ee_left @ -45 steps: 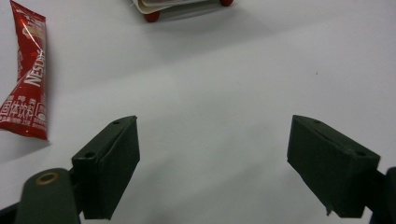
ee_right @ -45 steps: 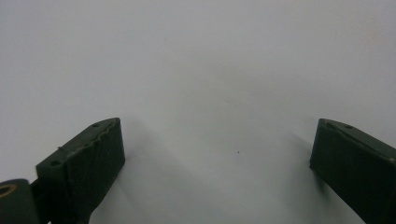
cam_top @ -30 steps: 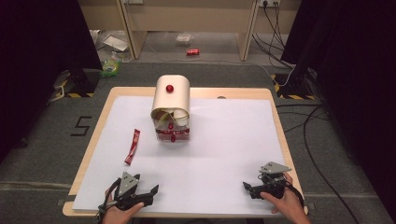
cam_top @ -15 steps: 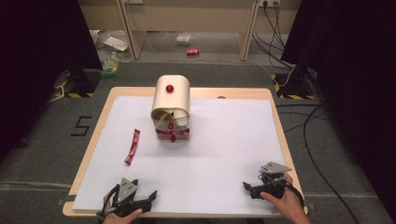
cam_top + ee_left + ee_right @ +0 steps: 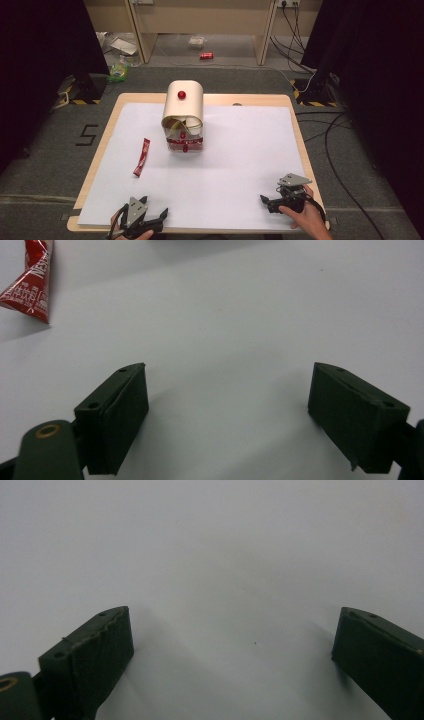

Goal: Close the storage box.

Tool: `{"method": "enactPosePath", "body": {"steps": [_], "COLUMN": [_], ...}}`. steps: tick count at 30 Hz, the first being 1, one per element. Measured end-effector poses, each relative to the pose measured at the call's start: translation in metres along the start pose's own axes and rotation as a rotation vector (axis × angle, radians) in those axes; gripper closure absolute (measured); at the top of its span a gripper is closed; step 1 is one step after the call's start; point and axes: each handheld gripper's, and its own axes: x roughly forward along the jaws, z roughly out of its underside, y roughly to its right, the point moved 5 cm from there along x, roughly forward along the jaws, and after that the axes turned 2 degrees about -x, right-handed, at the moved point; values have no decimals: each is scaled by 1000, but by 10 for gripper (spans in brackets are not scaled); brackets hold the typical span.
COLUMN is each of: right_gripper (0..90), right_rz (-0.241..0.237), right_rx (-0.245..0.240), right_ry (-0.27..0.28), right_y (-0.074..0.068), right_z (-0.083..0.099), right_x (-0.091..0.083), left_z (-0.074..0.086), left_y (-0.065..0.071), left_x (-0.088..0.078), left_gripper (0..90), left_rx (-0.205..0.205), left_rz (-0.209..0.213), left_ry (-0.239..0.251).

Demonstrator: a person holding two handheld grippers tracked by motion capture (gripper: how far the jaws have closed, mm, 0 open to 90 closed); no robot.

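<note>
Basically nothing started yet. Left gripper point(image 5: 159, 216) and right gripper point(image 5: 266, 202) both sit low at the near edge of the bench point(image 5: 235, 160), fingers point(image 5: 117, 415) spread wide, holding nothing. Red sachet point(image 5: 141, 157) lies flat on the white sheet, left of the bread-bin-style box point(image 5: 183, 116), well apart from both grippers. Left one is nearest; reach, grasp and whatever placement follows all look undone.
</note>
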Motion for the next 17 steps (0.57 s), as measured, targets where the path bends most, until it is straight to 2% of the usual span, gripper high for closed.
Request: {"method": "enactPosePath", "body": {"steps": [17], "right_gripper": [36], "right_rz": [0], "right_rx": [-1], "right_ry": [0], "right_y": [0], "right_z": [0], "right_x": [0], "left_z": [0], "left_y": [0], "left_x": [0], "left_gripper": [154], "left_rx": [-3], "left_rz": [3], "left_ry": [3]}}
